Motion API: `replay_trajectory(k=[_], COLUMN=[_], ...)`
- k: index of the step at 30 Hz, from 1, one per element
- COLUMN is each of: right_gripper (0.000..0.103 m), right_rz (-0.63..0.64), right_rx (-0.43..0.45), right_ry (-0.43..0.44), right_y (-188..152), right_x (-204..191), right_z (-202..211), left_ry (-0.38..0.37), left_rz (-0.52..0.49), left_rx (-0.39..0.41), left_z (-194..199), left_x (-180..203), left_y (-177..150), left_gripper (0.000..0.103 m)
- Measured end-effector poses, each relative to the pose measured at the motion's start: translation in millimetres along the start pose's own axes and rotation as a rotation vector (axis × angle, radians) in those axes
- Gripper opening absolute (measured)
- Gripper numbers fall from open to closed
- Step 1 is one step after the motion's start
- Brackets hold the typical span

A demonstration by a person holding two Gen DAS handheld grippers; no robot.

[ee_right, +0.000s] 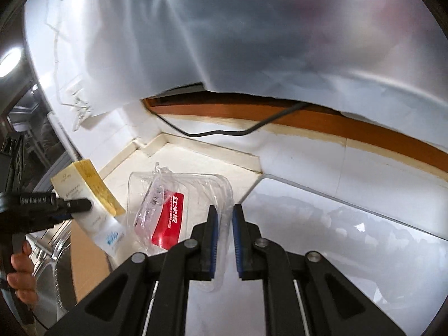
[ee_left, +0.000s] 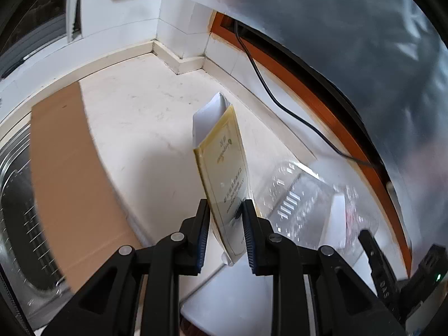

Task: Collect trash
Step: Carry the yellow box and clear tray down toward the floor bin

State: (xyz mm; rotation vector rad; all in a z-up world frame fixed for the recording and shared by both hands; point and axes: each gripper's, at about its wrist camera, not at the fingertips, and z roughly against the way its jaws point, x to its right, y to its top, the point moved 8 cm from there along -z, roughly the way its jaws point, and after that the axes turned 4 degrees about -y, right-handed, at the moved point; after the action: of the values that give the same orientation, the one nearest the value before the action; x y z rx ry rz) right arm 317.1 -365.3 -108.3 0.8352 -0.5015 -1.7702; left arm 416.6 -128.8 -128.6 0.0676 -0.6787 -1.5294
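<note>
My left gripper (ee_left: 225, 210) is shut on a flattened cream and gold carton (ee_left: 224, 162) and holds it upright above the counter; the carton also shows at the left of the right wrist view (ee_right: 92, 193), with the left gripper (ee_right: 81, 204) on it. My right gripper (ee_right: 223, 210) is shut on the edge of a clear plastic clamshell tray (ee_right: 179, 196) that holds a red card and crumpled film. The tray shows blurred in the left wrist view (ee_left: 313, 207). A translucent grey trash bag (ee_right: 252, 33) hangs above and behind both.
A brown cardboard sheet (ee_left: 72, 168) lies on the cream counter (ee_left: 145, 106) beside a steel sink (ee_left: 16, 224). A black cable (ee_right: 224, 133) runs along the orange wooden window frame (ee_right: 364, 131). A white appliance top (ee_right: 350, 224) sits at the right.
</note>
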Motion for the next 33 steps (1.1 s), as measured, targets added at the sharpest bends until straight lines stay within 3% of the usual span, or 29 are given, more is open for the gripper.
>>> replay_trajectory(k=[9,15,21,26,33], right_gripper=[0.009,0.009,0.009,0.009,0.009], right_rz=[0.035,0.05,0.106,0.18,0.324], right_rx=[0.099,0.105,0.038,-0.037,-0.136], right_ry=[0.007,-0.02,-0.062,-0.101,-0.153], right_y=[-38.5,-97.0,-159.4,-201.7,-260.8], right_x=[-37.3,-59.8,-78.2,-83.0,-81.6], right_z=[106.2,163.6,196.2,202.8,167.1], left_ry=[-0.049,-0.061,-0.063,-0.018,0.05], left_rz=[-0.097,-0.121,-0.123,-0.149,-0.146], left_rx=[0.031,0.006,-0.055,-0.1,-0.202], left_z=[106.5,151.6,161.5,153.9,99.9], left_x=[-2.7,-29.2,-59.3,-84.8,-118.0], left_y=[-89.3,-161.7,-225.6,-274.5,-344.4], left_gripper=[0.021,0.021,0.021,0.021,0.021])
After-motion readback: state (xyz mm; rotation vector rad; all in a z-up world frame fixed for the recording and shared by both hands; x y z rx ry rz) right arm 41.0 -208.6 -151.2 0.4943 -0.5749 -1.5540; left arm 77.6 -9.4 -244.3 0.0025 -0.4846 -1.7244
